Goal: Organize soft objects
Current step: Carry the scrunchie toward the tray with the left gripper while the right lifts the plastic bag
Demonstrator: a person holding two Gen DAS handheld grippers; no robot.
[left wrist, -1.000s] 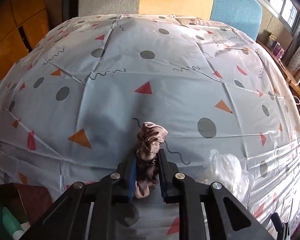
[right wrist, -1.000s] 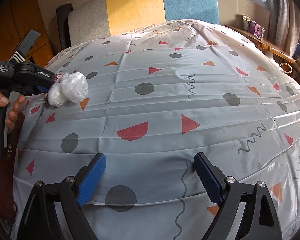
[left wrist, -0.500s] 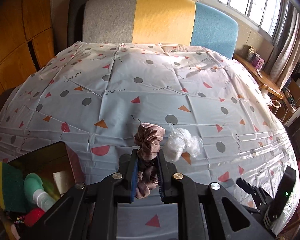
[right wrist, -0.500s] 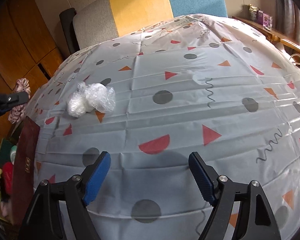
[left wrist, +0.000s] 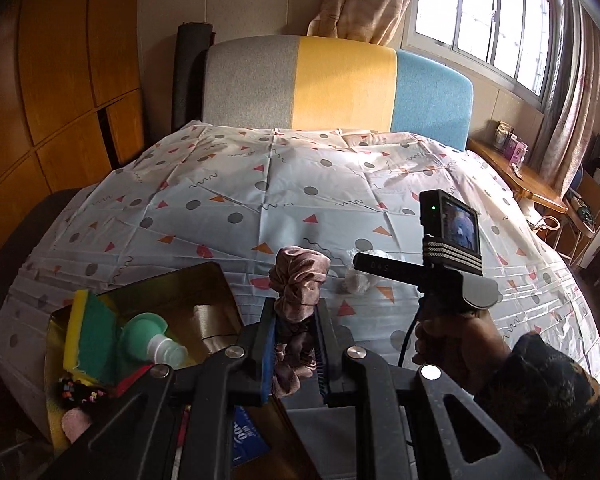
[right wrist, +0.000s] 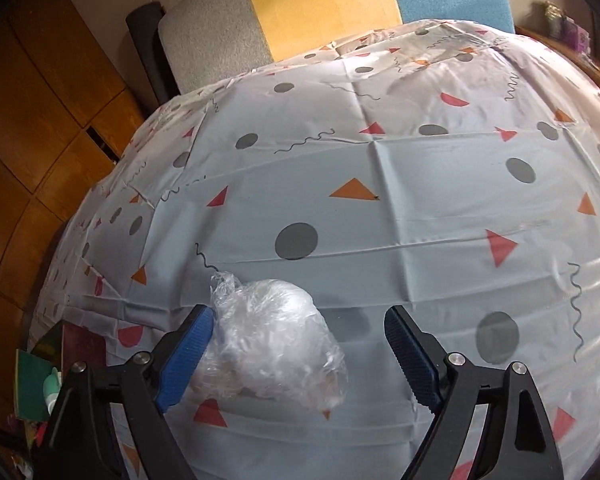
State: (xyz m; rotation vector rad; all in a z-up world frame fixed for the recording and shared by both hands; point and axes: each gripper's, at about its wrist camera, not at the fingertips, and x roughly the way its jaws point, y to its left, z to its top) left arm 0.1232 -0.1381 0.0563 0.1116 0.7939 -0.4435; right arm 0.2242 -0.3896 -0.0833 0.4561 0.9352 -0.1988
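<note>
**Over the near-left corner: scrunchie clamped, plastic bundle between spread fingers**

At the near-left edge of the table (left wrist: 260,216), under a patterned cloth of dots and triangles, left gripper (left wrist: 296,344) raised above the corner, fingers (left wrist: 269,344) pressed together on a dusty-pink scrunchie (left wrist: 298,276). Ruffled top standing upright above the pads, rest of it hanging below them. Just left of that gripper, an open gold-lined box (left wrist: 204,292) at the cloth's edge, already crowded: yellow-and-green sponge (left wrist: 90,332), pale green bottle (left wrist: 156,344), small dark items at its near side.

Further right on the cloth, right gripper (right wrist: 300,356) low over a crumpled clear plastic bundle (right wrist: 272,352). Fingers (right wrist: 188,356) wide apart, having just been opening; bundle lying between them, against or just beside the left pad, clear of the right one, not pinched. Seen from the left wrist, only a scrap of that bundle showing behind the right gripper's body, with a hand (left wrist: 456,344) and a dark patterned sleeve on its handle.

Beyond both grippers, broad bare cloth running to the far edge below a grey, yellow and blue headboard (left wrist: 340,84). Wooden panelling close along the left side; window, curtains and a cluttered wooden ledge along the right.
</note>
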